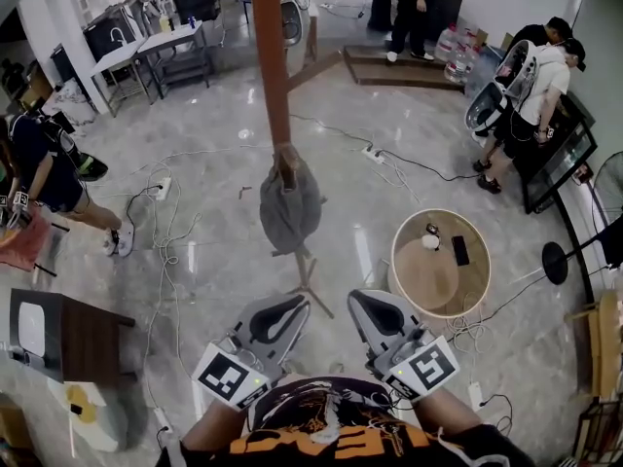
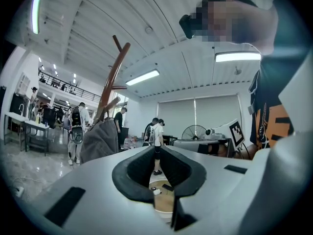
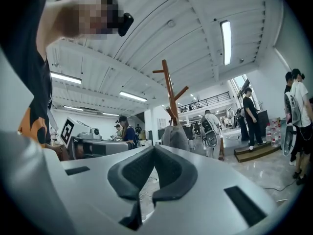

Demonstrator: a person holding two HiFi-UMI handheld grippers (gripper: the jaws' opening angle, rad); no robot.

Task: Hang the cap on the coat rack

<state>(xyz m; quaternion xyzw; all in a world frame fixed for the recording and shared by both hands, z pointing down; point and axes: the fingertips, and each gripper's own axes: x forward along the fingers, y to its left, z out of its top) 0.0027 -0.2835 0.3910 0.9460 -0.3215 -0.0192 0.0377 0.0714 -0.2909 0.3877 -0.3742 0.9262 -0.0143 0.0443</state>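
cap (image 1: 289,207) hung on coat rack (image 1: 270,56), ahead of both tools; L gripper (image 1: 290,302) jaws together, empty; R gripper (image 1: 364,298) likewise

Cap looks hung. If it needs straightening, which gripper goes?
Left, narrowly. Both are shut and empty near the body, but the left gripper lines up almost straight with the cap on the rack; the right gripper sits off toward the round table.
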